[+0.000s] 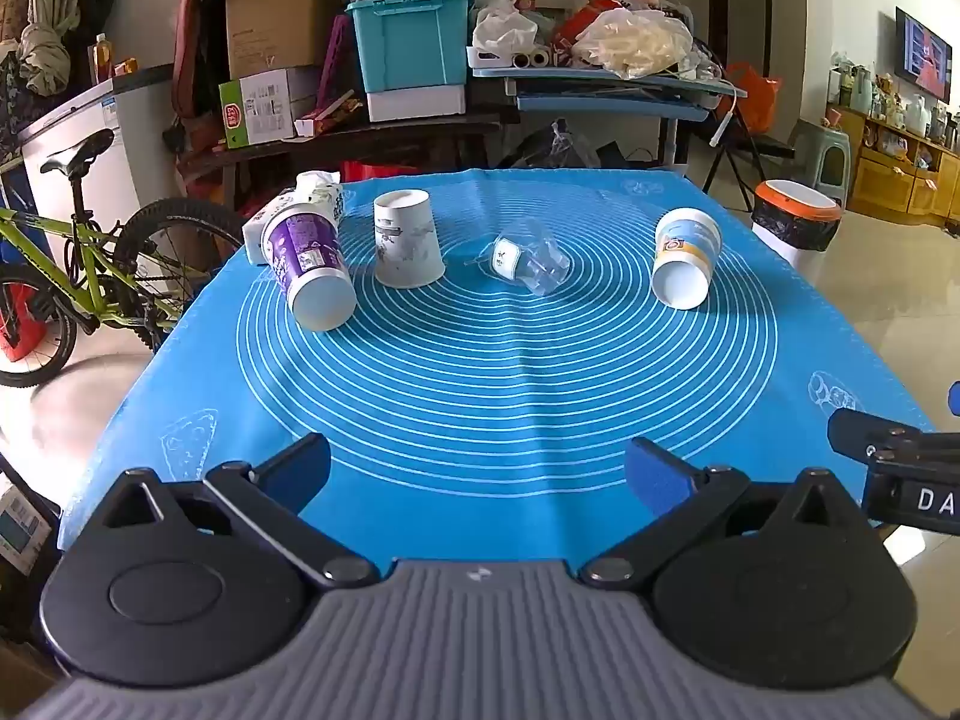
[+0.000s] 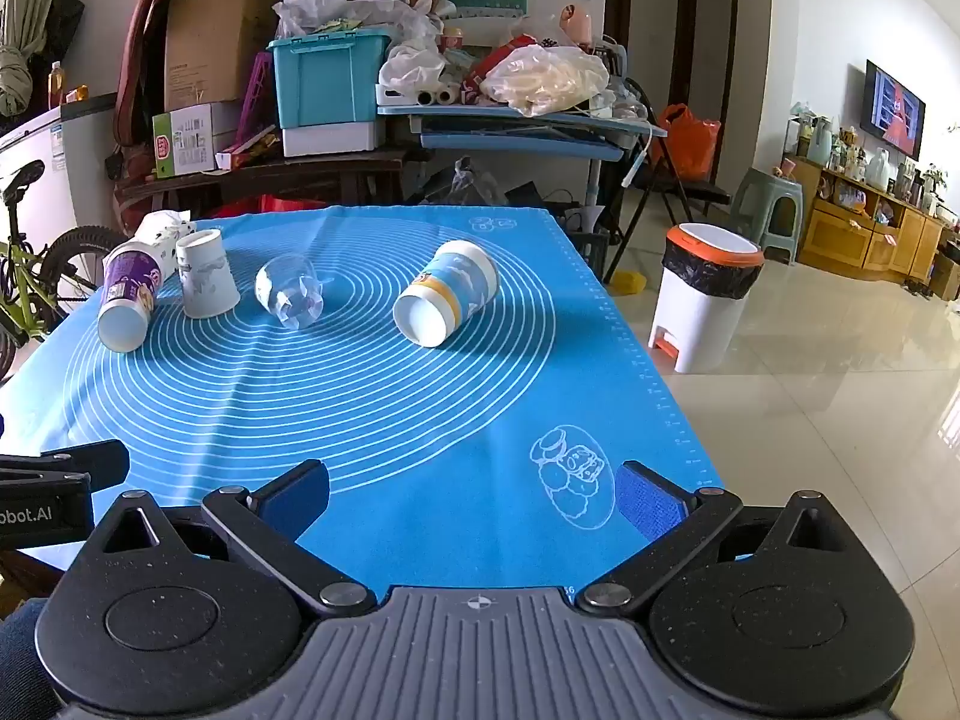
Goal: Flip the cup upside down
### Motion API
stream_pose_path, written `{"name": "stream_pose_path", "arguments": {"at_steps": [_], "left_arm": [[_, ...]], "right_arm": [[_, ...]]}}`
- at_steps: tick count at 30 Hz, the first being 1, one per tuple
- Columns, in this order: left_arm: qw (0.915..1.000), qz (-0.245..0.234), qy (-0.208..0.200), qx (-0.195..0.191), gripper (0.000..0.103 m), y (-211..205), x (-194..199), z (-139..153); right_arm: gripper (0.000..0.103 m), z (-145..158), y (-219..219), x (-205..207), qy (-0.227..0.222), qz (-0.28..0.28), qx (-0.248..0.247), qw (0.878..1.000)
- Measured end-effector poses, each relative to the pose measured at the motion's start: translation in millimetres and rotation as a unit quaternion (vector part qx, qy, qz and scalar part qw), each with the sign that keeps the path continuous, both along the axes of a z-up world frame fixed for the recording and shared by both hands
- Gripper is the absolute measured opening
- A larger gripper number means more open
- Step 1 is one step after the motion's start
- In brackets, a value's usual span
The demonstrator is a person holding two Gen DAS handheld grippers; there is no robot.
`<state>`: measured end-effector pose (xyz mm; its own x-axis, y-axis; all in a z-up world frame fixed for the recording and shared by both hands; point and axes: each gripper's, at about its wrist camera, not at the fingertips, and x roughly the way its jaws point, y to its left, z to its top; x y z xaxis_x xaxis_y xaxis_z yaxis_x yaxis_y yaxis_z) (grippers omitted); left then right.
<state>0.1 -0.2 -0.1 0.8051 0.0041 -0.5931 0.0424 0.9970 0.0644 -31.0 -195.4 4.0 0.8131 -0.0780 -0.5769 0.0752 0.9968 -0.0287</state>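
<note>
Several cups sit at the far side of a blue mat (image 1: 480,372) (image 2: 372,420). A purple cup (image 1: 309,267) (image 2: 126,294) lies on its side at the left. A white paper cup (image 1: 407,246) (image 2: 205,273) stands upside down beside it. A clear plastic cup (image 1: 528,258) (image 2: 289,291) lies on its side in the middle. A blue and yellow cup (image 1: 684,264) (image 2: 447,297) lies on its side at the right, mouth toward me. My left gripper (image 1: 480,468) and right gripper (image 2: 474,498) are open and empty over the near edge.
A white carton (image 1: 300,204) lies behind the purple cup. A white bin with an orange rim (image 2: 702,294) stands on the floor to the right. A green bicycle (image 1: 72,276) stands to the left. Cluttered shelves and a teal box (image 1: 411,42) are behind the table.
</note>
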Motion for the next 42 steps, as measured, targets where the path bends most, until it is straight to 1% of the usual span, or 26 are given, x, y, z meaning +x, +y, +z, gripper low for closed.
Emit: {"name": "stream_pose_path", "arguments": {"at_steps": [12, 15, 19, 34, 42], "left_arm": [[1.0, -0.002, 0.001, -0.003, 0.103, -0.6, -0.6, 0.2], [1.0, -0.004, 0.001, -0.002, 0.103, -6.8, 2.5, -5.5], [1.0, -0.007, 0.002, -0.002, 0.103, -5.9, -1.5, -1.2], [0.9999, -0.01, 0.004, -0.004, 0.103, -4.1, -0.5, -1.7], [1.0, -0.009, 0.004, -0.001, 0.103, -4.7, -0.2, -2.2]], "right_arm": [[0.103, 0.0, 0.8, 0.0, 0.0, 0.0, 0.0, 1.0], [0.103, 0.2, 1.2, 0.0, 0.0, 0.0, 0.001, 1.0], [0.103, 0.0, 1.4, 0.0, 0.0, 0.0, 0.001, 1.0], [0.103, -0.3, -2.8, -1.7, 0.0, 0.002, 0.001, 1.0], [0.103, -3.9, 4.7, 2.4, 0.001, 0.002, 0.002, 1.0]]}}
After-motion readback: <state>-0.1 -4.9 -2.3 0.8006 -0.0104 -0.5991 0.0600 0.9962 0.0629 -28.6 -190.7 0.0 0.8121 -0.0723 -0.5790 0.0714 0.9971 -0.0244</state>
